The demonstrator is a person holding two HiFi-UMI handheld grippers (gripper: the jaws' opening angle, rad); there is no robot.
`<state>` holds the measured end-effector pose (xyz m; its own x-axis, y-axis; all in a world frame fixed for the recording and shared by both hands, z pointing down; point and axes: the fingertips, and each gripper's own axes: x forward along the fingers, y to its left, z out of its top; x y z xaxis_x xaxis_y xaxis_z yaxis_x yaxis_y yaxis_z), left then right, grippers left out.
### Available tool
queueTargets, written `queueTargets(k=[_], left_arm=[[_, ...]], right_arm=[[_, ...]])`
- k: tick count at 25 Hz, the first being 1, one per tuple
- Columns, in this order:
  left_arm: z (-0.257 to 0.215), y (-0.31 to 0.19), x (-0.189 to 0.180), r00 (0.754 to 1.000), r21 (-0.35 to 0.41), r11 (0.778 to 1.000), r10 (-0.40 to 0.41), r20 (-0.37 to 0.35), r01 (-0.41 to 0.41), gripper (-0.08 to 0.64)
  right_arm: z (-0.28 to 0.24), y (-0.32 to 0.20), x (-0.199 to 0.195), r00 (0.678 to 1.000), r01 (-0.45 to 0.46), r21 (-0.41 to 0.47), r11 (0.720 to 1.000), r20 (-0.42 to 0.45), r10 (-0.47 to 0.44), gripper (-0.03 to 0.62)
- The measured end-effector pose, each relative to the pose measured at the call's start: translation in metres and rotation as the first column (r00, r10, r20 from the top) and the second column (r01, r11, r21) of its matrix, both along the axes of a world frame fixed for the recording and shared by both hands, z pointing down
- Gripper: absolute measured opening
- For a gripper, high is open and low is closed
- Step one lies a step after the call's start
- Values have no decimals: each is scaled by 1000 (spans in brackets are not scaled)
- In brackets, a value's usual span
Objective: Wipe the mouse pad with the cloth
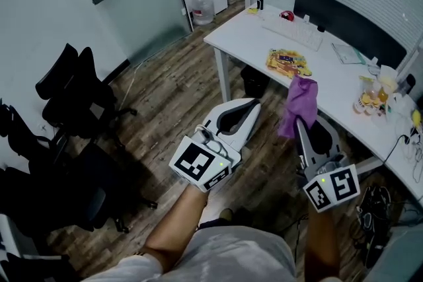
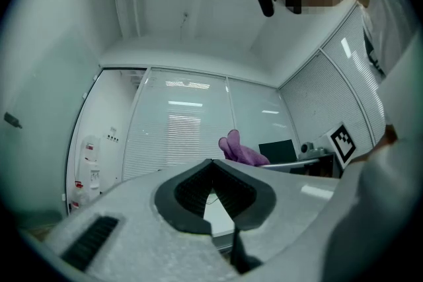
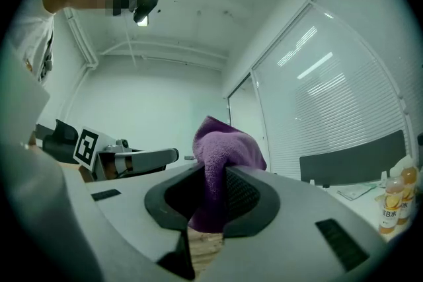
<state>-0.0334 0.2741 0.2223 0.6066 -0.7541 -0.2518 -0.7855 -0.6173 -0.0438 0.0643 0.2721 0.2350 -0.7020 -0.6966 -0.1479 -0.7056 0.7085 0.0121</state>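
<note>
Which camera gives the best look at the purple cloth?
The right gripper view: the cloth sits large and centred, pinched between its fingers. The head view shows it smaller, from above, near the desk. The left gripper view catches only a small purple tip.

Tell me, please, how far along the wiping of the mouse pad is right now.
Done: the purple cloth is picked up, clamped in the right gripper. In hand: it is held in the air, short of the desk. Left: the colourful pad on the desk, apparently the mouse pad, is untouched, so wiping has not begun. The left gripper is shut and empty.
</note>
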Motion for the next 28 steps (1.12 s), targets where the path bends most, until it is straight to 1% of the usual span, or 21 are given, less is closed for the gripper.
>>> queueTargets(k=[4,8,15,21,28], left_arm=[[4,-2,-16,1000,7,1000,17,-2,-17,15],[7,-5,-30,999,14,999,41,-2,-41,15],[16,-22,-45,999,-4,999,53,-8,-53,15],[20,-58,-47,999,-9,999,48,10,-47,15],[19,-125,-38,999,0,999,38,35,-38,15]], right_arm=[[6,0,-7,999,-40,-13,999,19,40,69],[12,1,-17,997,-77,-19,997,16,78,69],[21,-14,-29,996,-94,-39,995,1,94,69],[26,-51,-30,996,-88,-44,995,9,88,69],[26,-117,-20,996,-87,-14,996,-7,87,69]])
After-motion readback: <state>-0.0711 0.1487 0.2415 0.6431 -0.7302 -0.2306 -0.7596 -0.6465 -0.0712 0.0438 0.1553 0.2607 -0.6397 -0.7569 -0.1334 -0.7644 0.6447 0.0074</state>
